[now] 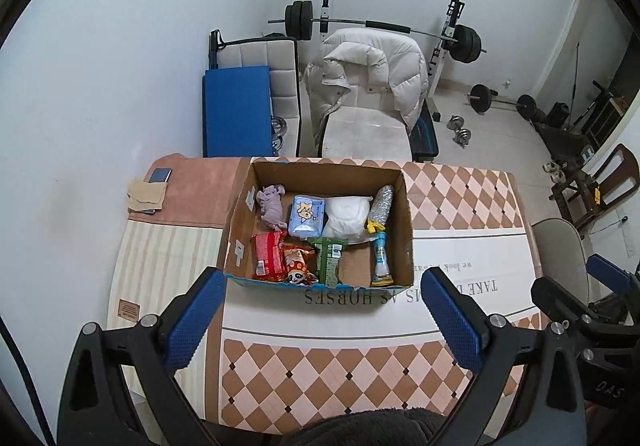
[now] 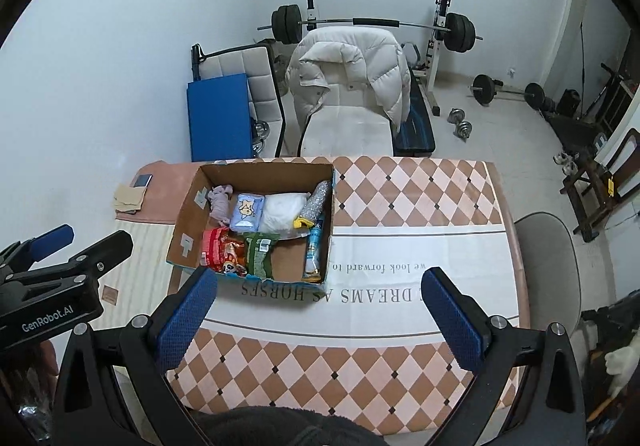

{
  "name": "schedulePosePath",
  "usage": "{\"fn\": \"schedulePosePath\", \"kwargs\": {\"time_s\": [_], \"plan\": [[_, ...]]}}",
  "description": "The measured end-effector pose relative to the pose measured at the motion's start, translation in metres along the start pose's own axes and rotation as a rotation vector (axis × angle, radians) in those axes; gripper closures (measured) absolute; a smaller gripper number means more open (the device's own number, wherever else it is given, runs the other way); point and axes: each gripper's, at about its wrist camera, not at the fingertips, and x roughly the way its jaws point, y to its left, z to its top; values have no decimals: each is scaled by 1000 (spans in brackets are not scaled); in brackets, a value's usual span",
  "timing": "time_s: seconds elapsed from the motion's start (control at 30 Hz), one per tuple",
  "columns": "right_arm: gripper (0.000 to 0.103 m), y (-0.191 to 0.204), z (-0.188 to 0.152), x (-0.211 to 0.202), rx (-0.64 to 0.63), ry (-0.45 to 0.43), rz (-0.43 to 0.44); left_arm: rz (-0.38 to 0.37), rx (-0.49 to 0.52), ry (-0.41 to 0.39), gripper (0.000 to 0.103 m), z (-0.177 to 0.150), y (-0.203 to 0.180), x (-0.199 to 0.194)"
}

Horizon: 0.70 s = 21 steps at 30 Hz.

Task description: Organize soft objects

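Observation:
An open cardboard box (image 1: 396,214) (image 2: 188,206) stands on the checkered table. Inside lie a lilac cloth (image 1: 271,206) (image 2: 219,202), a blue tissue pack (image 1: 306,215) (image 2: 248,212), a white soft bundle (image 1: 346,216) (image 2: 280,217), a silver scrubber (image 1: 380,206) (image 2: 316,200), a red snack pack (image 1: 268,255) (image 2: 214,248), a green pack (image 1: 328,258) (image 2: 260,254) and a tube (image 1: 382,260) (image 2: 313,254). My left gripper (image 1: 324,322) is open and empty, just short of the box's near wall. My right gripper (image 2: 320,318) is open and empty, near the box's right front.
The table (image 1: 460,206) (image 2: 400,206) has a tablecloth with printed text. A phone (image 1: 160,176) (image 2: 143,180) and folded cloth (image 1: 146,196) lie at the far left. Behind stand a chair with a white jacket (image 1: 368,74) (image 2: 348,74), a barbell rack and dumbbells.

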Motion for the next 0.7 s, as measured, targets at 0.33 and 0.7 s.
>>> {"fn": "schedulePosePath", "kwargs": {"time_s": [0.33, 0.7], "plan": [[0, -3, 1, 1, 2, -19, -59, 30, 2, -43, 0, -5, 0, -3], [0, -1, 4, 8, -4, -21, -88, 43, -20, -25, 0, -8, 7, 6]]}}
